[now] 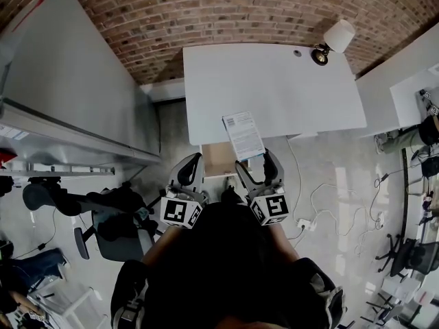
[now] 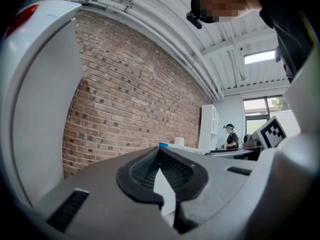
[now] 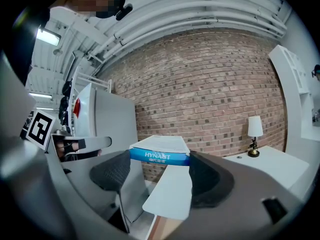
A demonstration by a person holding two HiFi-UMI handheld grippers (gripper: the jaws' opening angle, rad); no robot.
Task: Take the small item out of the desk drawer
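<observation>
My right tongs (image 1: 255, 160) are clamped on the near end of the small box (image 1: 243, 134). The box is in the air above the open drawer (image 1: 218, 157), and its far end reaches over the front edge of the white desk (image 1: 274, 88). It lies flat with its printed white face up. Its long axis runs away from me towards the brick wall (image 1: 226, 9), leaning slightly to my left.

The right gripper view shows the right tongs (image 3: 160, 171) from behind. Both pads press on the sides of the box (image 3: 160, 149), and the blue band on its end faces the camera. Only this view shows that band. It also shows the table lamp (image 3: 255, 131) upright on the desk (image 3: 270, 166), whereas the head view sees the lamp (image 1: 335, 41) from above at the far right corner.

My left tongs (image 1: 194, 162) are held beside the right pair over the drawer front. The left gripper view shows the left tongs (image 2: 160, 156) with their pads closed on each other and nothing between them. That view alone shows a person (image 2: 231, 136) standing far off by a white cabinet (image 2: 207, 126).
</observation>
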